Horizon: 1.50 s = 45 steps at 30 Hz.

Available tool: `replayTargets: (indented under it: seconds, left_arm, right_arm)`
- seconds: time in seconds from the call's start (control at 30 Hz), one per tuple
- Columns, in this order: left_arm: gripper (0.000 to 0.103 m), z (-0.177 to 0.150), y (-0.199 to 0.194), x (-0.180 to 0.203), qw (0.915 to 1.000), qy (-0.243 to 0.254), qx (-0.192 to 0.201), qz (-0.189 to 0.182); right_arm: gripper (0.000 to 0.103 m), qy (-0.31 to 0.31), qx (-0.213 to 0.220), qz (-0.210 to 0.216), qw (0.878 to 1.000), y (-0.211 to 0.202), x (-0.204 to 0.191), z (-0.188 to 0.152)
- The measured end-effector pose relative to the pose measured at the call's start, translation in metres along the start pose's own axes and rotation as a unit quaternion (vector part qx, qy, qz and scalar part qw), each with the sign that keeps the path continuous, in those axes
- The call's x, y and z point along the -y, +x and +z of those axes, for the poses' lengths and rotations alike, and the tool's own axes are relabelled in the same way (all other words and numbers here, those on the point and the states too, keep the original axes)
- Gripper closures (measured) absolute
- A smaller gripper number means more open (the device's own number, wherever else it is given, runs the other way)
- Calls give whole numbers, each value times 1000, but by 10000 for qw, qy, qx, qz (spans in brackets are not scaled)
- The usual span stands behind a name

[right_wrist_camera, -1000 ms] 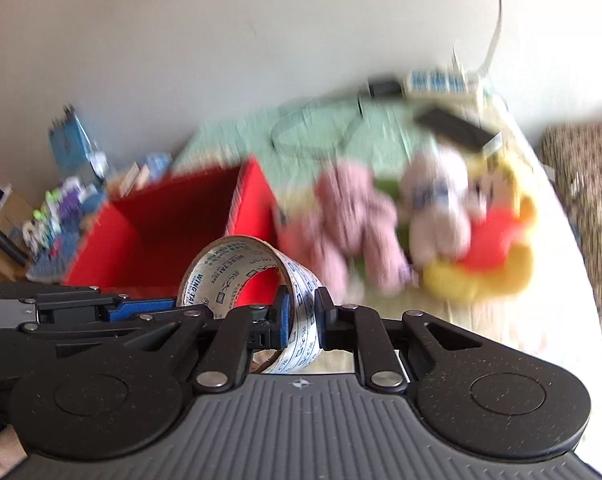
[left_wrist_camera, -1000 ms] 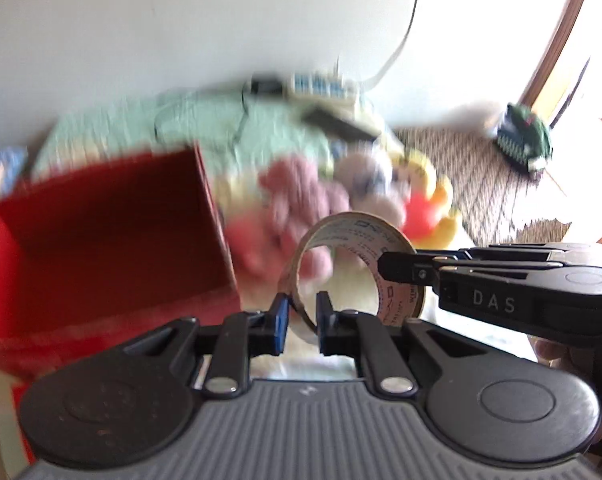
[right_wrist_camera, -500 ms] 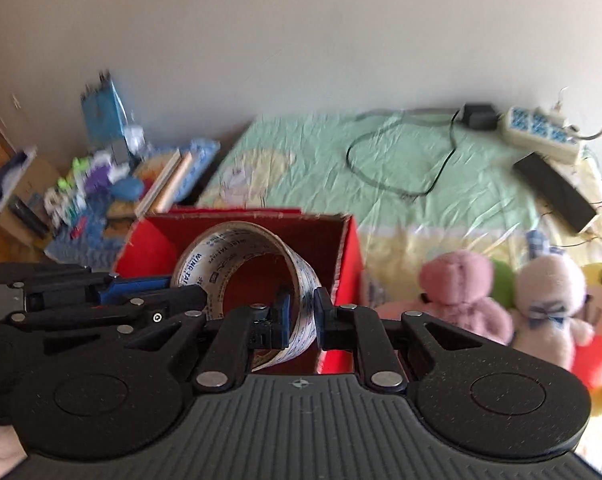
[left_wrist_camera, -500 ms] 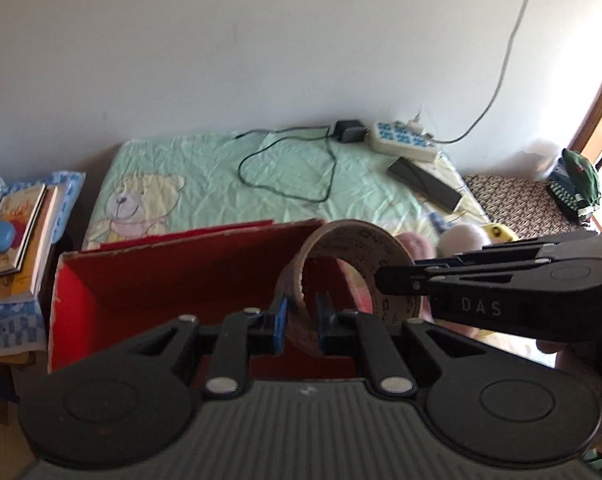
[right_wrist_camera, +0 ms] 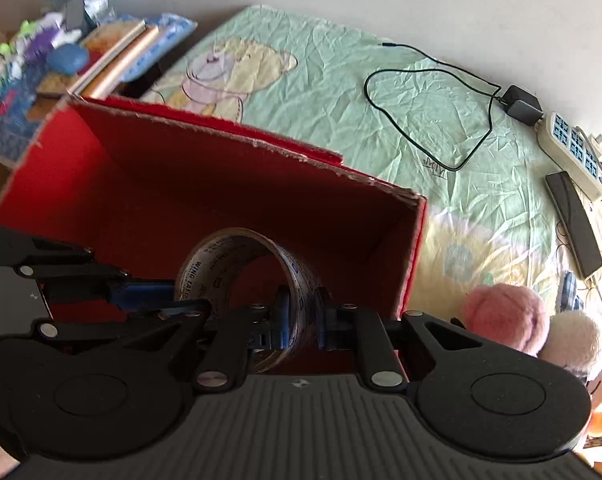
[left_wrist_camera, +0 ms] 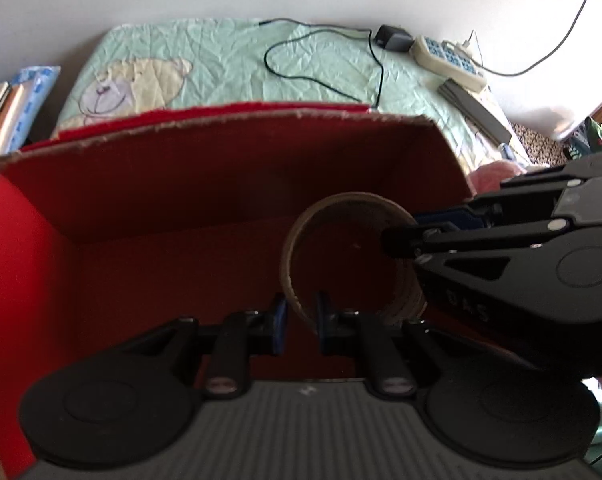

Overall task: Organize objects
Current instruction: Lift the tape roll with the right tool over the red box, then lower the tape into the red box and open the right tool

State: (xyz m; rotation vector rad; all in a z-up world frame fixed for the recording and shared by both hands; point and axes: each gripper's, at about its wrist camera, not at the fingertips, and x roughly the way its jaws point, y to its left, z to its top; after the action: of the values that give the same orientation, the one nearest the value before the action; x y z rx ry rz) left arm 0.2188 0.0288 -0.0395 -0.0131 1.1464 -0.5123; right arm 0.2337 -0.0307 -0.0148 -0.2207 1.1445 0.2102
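Both clamped on one tape roll [left_wrist_camera: 351,256], left gripper [left_wrist_camera: 300,316] on its near-left rim and right gripper [right_wrist_camera: 303,312] on its right side, held inside the open red box [left_wrist_camera: 205,184].

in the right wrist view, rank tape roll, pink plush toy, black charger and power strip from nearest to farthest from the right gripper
1. tape roll, clamped in the right gripper, inside the red box.
2. pink plush toy, right of the box.
3. black charger, far right on the bedsheet.
4. power strip: beside the charger, too close to call.
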Motion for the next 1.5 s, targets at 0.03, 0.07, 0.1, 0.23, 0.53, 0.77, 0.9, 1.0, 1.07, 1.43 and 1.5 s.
replayTargets:
  seconds: [0.03, 0.07, 0.1, 0.23, 0.53, 0.77, 0.9, 1.0, 1.07, 1.43, 1.5]
  left_arm:
    - [94, 1, 3, -1, 10000, 24, -41, -39]
    - [94, 1, 3, -1, 9999, 52, -65, -59]
    - [94, 1, 6, -1, 9999, 83, -103, -76]
    - [93, 4, 13, 3, 9993, 189, -253, -202]
    - [91, 5, 6, -7, 9992, 320, -96, -218]
    - [85, -10, -20, -38, 9982, 258, 223, 499]
    - [85, -11, -15, -47, 9959, 175, 132, 881]
    - [85, -11, -11, -48, 9938, 200, 94, 1093]
    - [83, -11, -12, -48, 9932, 217, 112, 1135]
    - [68, -11, -8, -34, 9878, 455, 179, 1480]
    - [68, -11, -6, -30, 9866, 515, 174, 1539]
  right_arm:
    - [90, 12, -54, -29, 10000, 3, 0, 1]
    - [90, 35, -100, -50, 9999, 5, 0, 1]
    - [92, 44, -132, -69, 9999, 7, 0, 2]
    - [91, 34, -135, -273, 9995, 14, -1, 4]
    - [86, 767, 130, 300, 9965, -9, 19, 1]
    - [82, 1391, -222, 1789, 9737, -12, 9, -12]
    - [81, 1166, -543, 1793, 9753, 4, -19, -12]
    - [81, 1065, -641, 1514, 9806, 16, -29, -12]
    - [82, 1133, -634, 1335, 9825, 23, -26, -12]
    - [85, 1622, -419, 882, 9819, 34, -4, -12]
    - [85, 1563, -378, 801, 9837, 36, -8, -12]
